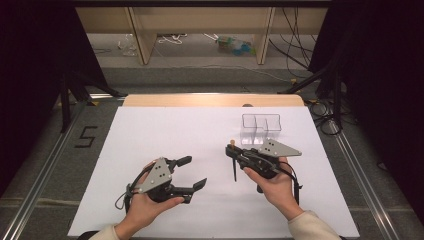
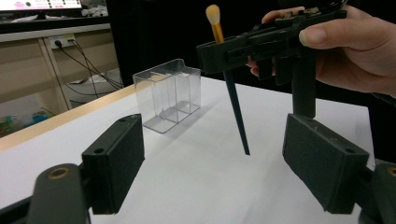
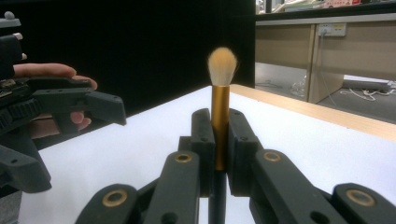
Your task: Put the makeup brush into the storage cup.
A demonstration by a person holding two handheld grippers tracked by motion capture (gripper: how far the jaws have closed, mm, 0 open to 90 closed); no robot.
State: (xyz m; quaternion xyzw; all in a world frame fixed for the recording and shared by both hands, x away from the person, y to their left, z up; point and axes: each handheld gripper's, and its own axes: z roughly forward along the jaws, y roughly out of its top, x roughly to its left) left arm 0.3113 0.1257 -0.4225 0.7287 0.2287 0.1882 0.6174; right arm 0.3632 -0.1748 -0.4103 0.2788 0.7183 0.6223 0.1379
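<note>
Holding the makeup brush (image 3: 220, 109) in the right gripper (image 1: 234, 151), jaws clamped on the gold ferrule, bristles up, dark handle pointing down. In the left gripper view the handle tip hangs just above the white table sheet (image 1: 165, 130), slightly tilted. The clear organiser (image 1: 261, 128) sits just beyond the right gripper, toward the far right of the sheet; it has several upright compartments, open tops.

The left gripper (image 1: 195, 172) is spread wide, holding nothing, parked near the front edge, well apart from the organiser.

My read: the next step is dropping the brush into a compartment. I want the handle vertical first, tip lifted above the rim, centred over one slot, then lowered before I release. The risk is the tip clipping a divider and tipping the light plastic. The left can steady its wall if it slides.
</note>
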